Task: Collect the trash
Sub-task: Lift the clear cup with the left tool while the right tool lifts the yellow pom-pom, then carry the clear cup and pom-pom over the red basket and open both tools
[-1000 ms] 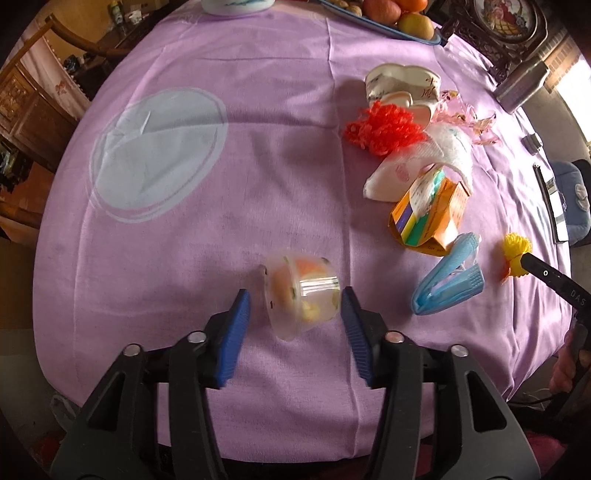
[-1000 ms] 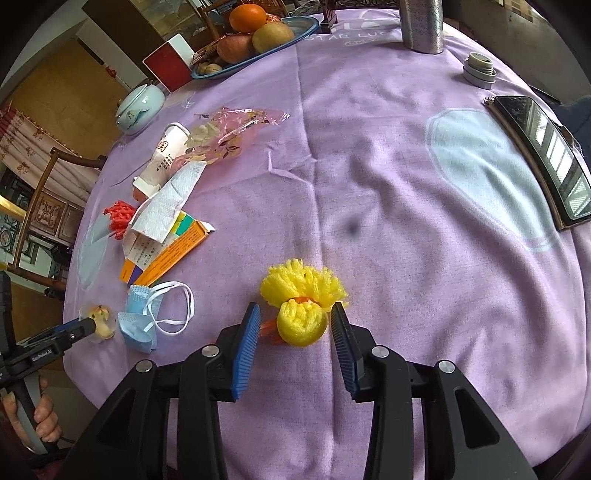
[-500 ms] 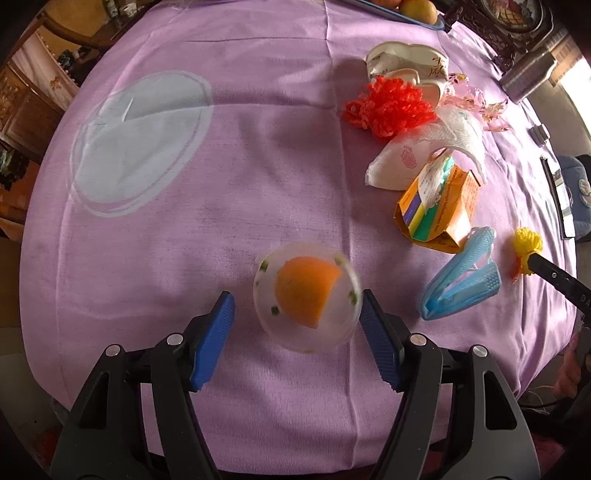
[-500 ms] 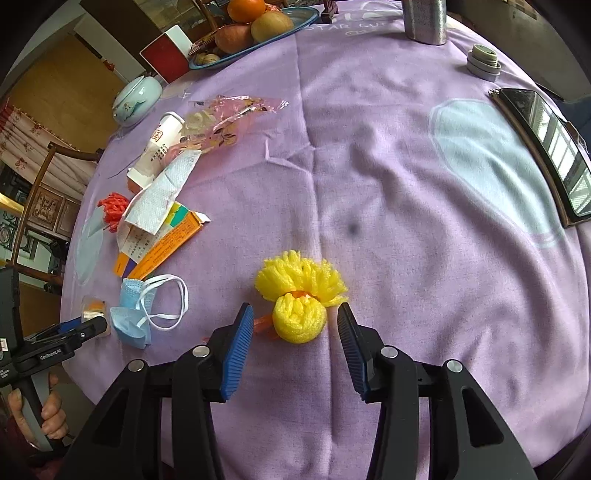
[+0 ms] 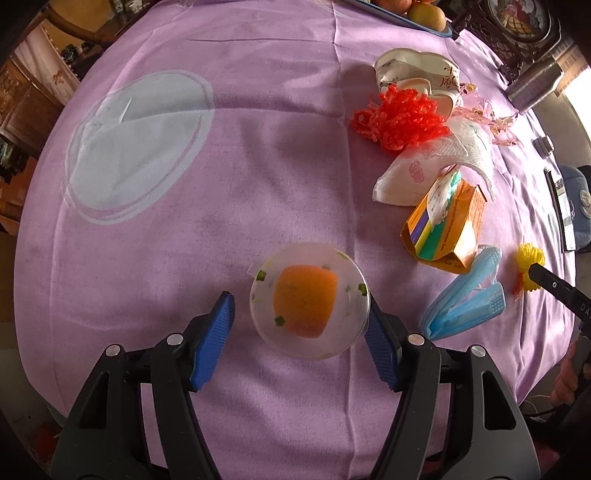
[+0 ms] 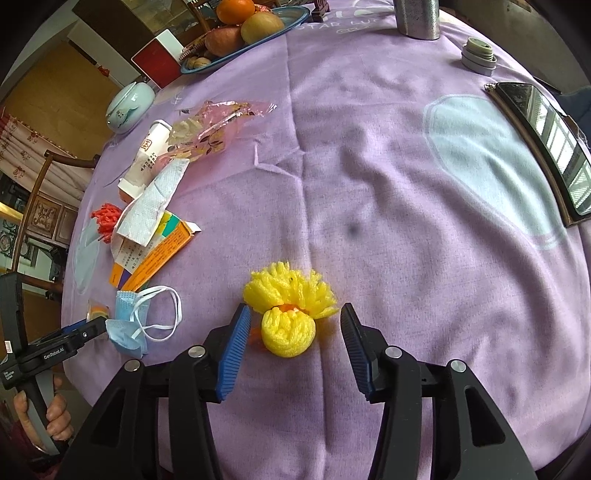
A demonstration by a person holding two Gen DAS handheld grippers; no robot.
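Note:
A clear plastic cup [image 5: 308,299] with an orange piece inside stands upright on the purple cloth. My left gripper [image 5: 297,306] is open around it: the right pad is at its rim and the left pad is well apart. My right gripper [image 6: 295,308] straddles a yellow foam net [image 6: 290,310]. Its jaws are opening and neither pad touches the net. Between the two lie a blue face mask [image 5: 465,302], an orange carton [image 5: 443,225], a white tissue [image 5: 436,162], a red foam net [image 5: 399,114], a crushed paper cup [image 5: 417,70] and a pink wrapper [image 6: 218,125].
At the table's far side are a fruit plate [image 6: 295,18], a pale lidded pot [image 6: 129,107], a red box [image 6: 159,62] and a metal tumbler [image 6: 417,16]. A phone [image 6: 543,140] and a grey lid [image 6: 480,55] lie at the right. The table edge runs close under both grippers.
The cup was tilted between the left pads and now stands upright on the cloth, with the jaws wider. The right jaws have spread away from the yellow net.

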